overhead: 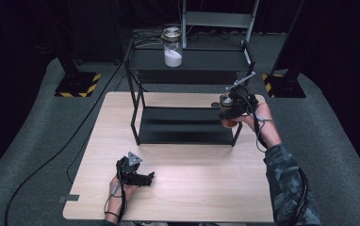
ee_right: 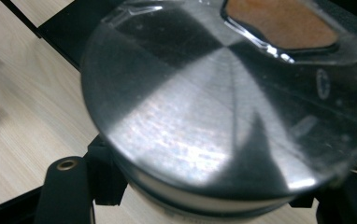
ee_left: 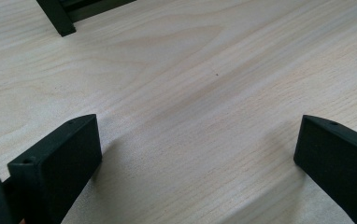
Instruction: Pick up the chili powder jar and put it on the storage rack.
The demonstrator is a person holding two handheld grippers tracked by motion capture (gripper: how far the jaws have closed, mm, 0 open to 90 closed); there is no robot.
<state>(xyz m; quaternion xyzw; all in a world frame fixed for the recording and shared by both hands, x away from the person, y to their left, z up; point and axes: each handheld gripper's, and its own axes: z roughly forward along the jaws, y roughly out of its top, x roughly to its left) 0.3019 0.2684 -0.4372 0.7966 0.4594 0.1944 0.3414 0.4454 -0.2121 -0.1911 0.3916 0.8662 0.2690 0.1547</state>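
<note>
High view, right hand-held gripper raised, clamping jar beside rack

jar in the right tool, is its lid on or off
On. In the right gripper view a brushed metal lid caps the jar, and the right tool is shut on it just under that lid.

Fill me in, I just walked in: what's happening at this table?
A person works two handheld grippers. The right gripper is shut on a jar with a metal lid and brownish contents, beside the black shelf rack. The left gripper rests open on the wooden table. Another jar, with white powder, stands on the rack's top shelf.
</note>
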